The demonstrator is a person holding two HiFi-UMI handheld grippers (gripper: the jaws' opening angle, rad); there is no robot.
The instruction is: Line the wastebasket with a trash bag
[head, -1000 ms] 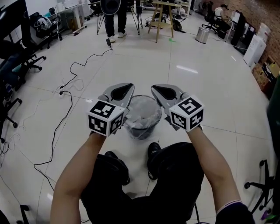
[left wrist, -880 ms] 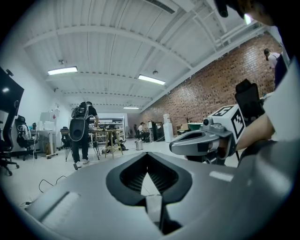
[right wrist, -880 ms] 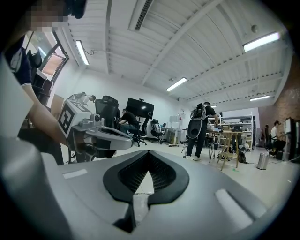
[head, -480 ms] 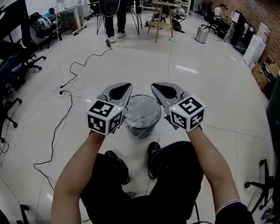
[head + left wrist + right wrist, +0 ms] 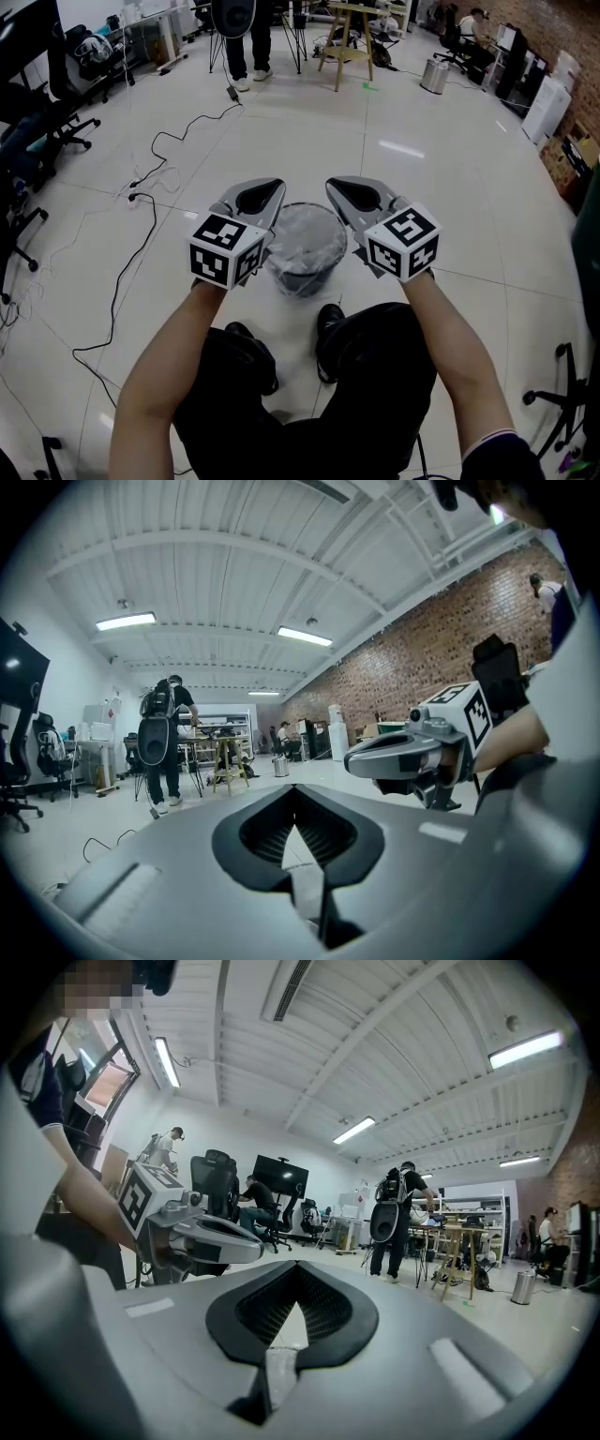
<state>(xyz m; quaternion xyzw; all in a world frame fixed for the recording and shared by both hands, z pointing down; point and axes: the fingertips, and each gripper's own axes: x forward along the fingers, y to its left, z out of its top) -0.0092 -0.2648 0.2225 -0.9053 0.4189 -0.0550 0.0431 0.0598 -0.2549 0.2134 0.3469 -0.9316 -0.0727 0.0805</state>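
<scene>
left gripper [image 5: 274, 188]: jaws pressed together, empty | right gripper [image 5: 334, 187]: jaws pressed together, empty | wastebasket [image 5: 302, 274]: upright on the floor [image 5: 441, 197], below and between both grippers, just before the person's shoes [image 5: 328, 330] | trash bag [image 5: 306, 230]: translucent, covers its rim

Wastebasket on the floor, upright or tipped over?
Upright: the wastebasket stands on its base, mouth facing up, trash bag draped over the rim.

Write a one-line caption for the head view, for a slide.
The left gripper and the right gripper, both shut and empty, hang above a wastebasket lined with a clear trash bag.
</scene>
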